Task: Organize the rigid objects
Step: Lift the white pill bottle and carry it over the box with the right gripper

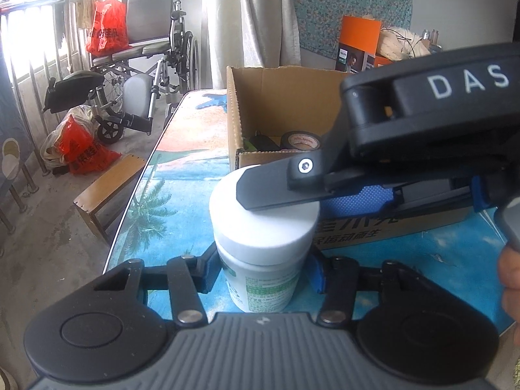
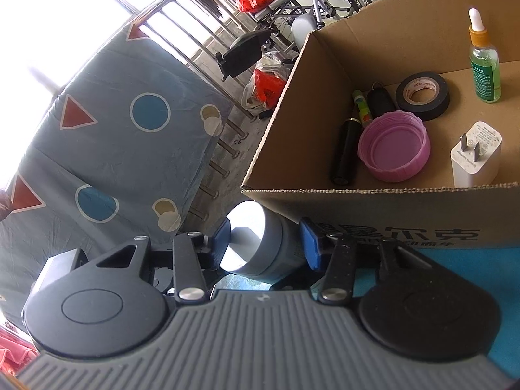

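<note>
Blue fingers (image 1: 208, 268) of the left gripper (image 1: 263, 271) pinch the body of one white-lidded jar (image 1: 263, 227) just below its lid, as the left wrist view shows; the jar stands upright on the printed table (image 1: 156, 201), just in front of the cardboard box (image 1: 235, 110). Only this view shows the right gripper (image 1: 276, 188) from outside, one black finger lying across the lid's top, and one wheelchair (image 1: 146, 48) well behind the box. From the right wrist view the same jar (image 2: 256, 243) sits between the right gripper's (image 2: 265, 243) blue pads (image 2: 310, 243), which press on its lid from both sides, right against the box's front wall (image 2: 373, 204). Only this view opens the box's inside: one dropper bottle (image 2: 484, 65), one tape roll (image 2: 424, 96), one pink lid (image 2: 395, 146), one white charger (image 2: 476, 156), and two dark pen-like sticks (image 2: 344, 152) beside the pink lid.
</note>
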The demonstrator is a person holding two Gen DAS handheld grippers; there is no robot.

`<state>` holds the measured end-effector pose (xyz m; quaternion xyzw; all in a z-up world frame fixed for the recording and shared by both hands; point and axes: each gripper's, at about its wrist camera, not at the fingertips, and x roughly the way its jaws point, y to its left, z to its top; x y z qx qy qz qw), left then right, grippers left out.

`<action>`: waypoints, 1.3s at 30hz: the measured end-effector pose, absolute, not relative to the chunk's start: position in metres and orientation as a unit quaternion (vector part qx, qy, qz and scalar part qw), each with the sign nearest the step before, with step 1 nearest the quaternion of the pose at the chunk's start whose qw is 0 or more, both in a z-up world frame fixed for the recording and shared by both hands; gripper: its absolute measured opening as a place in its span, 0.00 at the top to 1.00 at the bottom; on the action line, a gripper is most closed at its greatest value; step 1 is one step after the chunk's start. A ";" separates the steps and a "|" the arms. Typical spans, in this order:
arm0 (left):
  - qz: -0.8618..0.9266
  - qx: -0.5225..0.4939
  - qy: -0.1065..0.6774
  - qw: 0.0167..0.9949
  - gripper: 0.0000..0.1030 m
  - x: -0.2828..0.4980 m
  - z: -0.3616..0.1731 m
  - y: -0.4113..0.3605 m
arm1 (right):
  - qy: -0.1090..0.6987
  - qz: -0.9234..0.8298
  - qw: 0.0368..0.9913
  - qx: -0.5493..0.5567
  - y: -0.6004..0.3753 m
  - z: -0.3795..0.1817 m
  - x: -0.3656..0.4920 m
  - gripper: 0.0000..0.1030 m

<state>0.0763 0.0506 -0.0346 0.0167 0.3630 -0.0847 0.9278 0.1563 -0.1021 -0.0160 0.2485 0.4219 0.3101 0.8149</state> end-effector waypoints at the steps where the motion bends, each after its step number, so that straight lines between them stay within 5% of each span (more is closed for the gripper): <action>1: -0.085 0.016 0.361 0.929 0.48 0.074 -0.033 0.051 | 0.420 0.311 0.816 0.249 -0.102 -0.015 0.154 0.56; 16: -0.082 0.055 0.291 0.952 0.48 0.053 0.038 0.029 | 0.331 0.343 0.846 0.239 -0.122 0.056 0.112 0.56; 27: -0.153 0.065 0.245 0.955 0.47 0.111 0.099 -0.040 | 0.267 0.306 0.890 0.208 -0.197 0.131 0.126 0.55; 39: -0.233 0.044 0.323 0.916 0.48 0.220 0.066 -0.131 | 0.306 0.220 0.895 0.240 -0.319 0.110 0.212 0.54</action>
